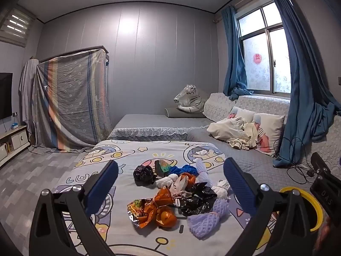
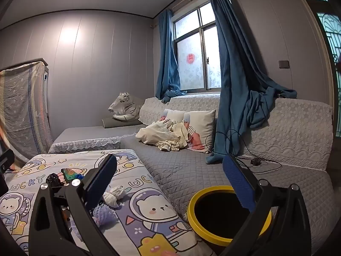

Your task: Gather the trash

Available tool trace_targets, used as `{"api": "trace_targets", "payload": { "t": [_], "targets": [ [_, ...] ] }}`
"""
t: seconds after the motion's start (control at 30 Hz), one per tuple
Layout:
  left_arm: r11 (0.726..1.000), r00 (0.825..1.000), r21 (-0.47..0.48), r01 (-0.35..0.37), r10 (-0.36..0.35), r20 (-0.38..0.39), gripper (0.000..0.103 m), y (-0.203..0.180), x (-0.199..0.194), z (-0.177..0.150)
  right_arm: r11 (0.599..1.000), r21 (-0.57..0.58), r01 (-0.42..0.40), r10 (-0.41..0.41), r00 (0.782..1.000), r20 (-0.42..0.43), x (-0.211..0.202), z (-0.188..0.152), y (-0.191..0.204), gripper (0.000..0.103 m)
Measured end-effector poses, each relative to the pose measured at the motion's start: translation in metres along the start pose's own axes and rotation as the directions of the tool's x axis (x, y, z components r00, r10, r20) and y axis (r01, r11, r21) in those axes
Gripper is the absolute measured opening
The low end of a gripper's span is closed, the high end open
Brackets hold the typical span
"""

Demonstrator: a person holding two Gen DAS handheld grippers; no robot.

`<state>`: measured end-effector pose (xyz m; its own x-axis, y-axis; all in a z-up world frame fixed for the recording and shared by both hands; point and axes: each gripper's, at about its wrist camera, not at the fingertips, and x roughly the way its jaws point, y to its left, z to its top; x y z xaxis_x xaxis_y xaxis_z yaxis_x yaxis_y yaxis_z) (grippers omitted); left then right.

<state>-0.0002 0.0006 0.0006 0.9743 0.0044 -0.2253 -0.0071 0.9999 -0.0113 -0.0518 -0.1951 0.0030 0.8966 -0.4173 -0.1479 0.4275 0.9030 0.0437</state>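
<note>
Both tongs, the left tongs (image 1: 170,183) and the right tongs (image 2: 170,181), hover spread wide and empty above a cartoon-print bedspread (image 1: 136,153), where crumpled wrappers and bags (image 1: 177,194) lie heaped (apparently snack packets); a yellow-rimmed bin (image 2: 226,237) stands just beside the bed.

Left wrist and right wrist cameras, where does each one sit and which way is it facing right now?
Left wrist: on the left gripper, open, facing the trash pile on the cartoon sheet; the other gripper shows at the right edge.
Right wrist: on the right gripper, open, facing the yellow-rimmed bin and the sofa.
Shared: bin, trash, sheet, plush tiger, window.
</note>
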Motion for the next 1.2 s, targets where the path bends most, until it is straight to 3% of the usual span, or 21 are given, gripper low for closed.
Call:
{"api": "trace_targets", "payload": {
  "t": [1.2],
  "targets": [
    [1.000,1.000,-0.015,0.000,0.000,-0.025,0.095,0.004,0.005,-0.009,1.000,-0.006,-0.011,0.010,1.000,-0.012,0.006,-0.004,0.003,0.095]
  ]
}}
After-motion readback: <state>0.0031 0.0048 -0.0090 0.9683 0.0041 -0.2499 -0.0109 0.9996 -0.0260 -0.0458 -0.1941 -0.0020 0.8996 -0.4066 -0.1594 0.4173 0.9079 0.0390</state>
